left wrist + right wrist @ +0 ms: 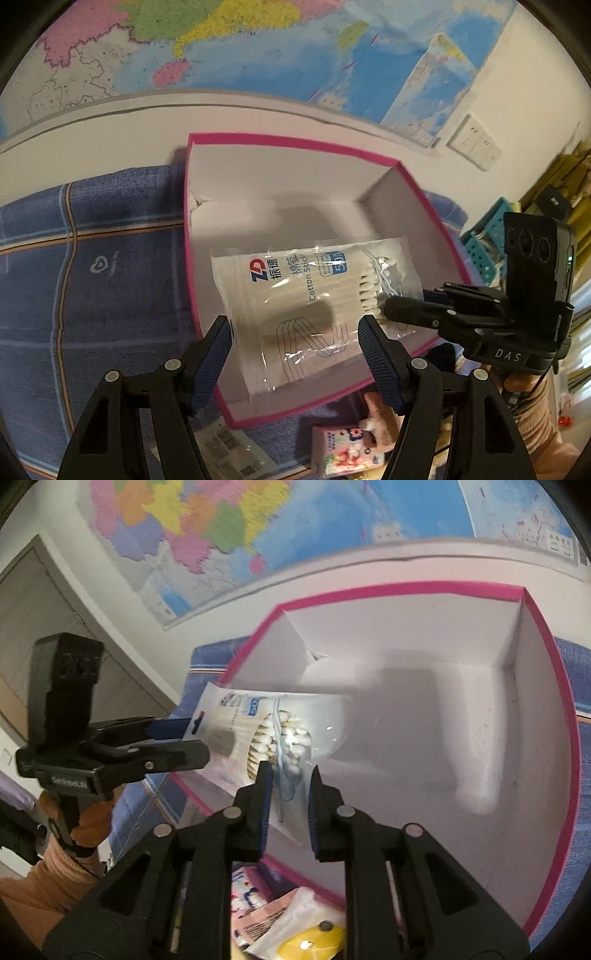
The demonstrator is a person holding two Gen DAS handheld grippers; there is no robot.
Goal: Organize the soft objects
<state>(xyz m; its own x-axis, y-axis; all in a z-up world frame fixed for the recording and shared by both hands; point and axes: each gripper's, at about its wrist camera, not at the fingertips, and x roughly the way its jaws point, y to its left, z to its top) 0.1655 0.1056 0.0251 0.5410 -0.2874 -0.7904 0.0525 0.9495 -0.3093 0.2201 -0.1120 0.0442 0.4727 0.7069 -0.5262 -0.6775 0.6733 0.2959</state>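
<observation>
A clear bag of cotton sticks (306, 295) hangs over the open pink-rimmed box (295, 142) with a white inside. My right gripper (290, 805) is shut on the bag's end (291, 771); in the left wrist view it comes in from the right (395, 308). My left gripper (295, 350) has its jaws apart on either side of the bag's other end. In the right wrist view it (192, 738) sits at the bag's far end, at the box's left rim (369, 590).
The box stands on a blue checked cloth (92, 277). Small packets lie in front of the box: a pink floral tissue pack (343, 443), a barcoded packet (229, 450), a yellow-and-white pack (306, 938). A map (221, 48) covers the wall behind.
</observation>
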